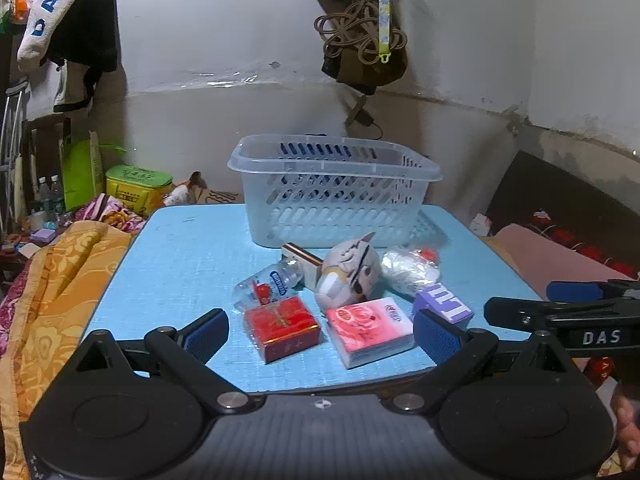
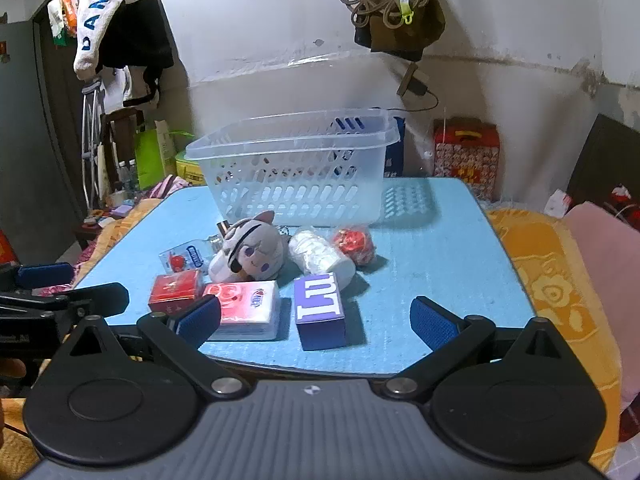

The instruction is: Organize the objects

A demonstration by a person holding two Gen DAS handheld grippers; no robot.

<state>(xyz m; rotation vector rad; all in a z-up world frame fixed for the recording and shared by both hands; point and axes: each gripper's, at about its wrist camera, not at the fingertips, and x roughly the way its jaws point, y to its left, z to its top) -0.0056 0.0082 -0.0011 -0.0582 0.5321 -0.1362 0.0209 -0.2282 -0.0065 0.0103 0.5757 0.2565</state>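
A clear plastic basket [image 1: 336, 196] [image 2: 296, 172] stands at the back of the blue table [image 1: 180, 264] [image 2: 440, 248]. In front of it lie a red box [image 1: 282, 326] [image 2: 174, 290], a pink tissue pack [image 1: 368, 330] [image 2: 246, 308], a purple box [image 1: 444, 304] [image 2: 320, 310], a grey plush toy [image 1: 348, 276] [image 2: 250, 252], a small bottle [image 1: 268, 284] [image 2: 182, 258], a white wrapped roll [image 1: 404, 268] [image 2: 318, 256] and a red wrapped item [image 2: 354, 244]. My left gripper [image 1: 322, 334] is open and empty, near the red box and tissue pack. My right gripper [image 2: 316, 322] is open and empty, before the purple box.
An orange blanket lies left of the table [image 1: 52, 292] and right of it [image 2: 560, 280]. Green containers [image 1: 136, 184] and bottles stand at the back left. A red gift box [image 2: 466, 156] stands behind the table. Bags and clothes hang on the wall.
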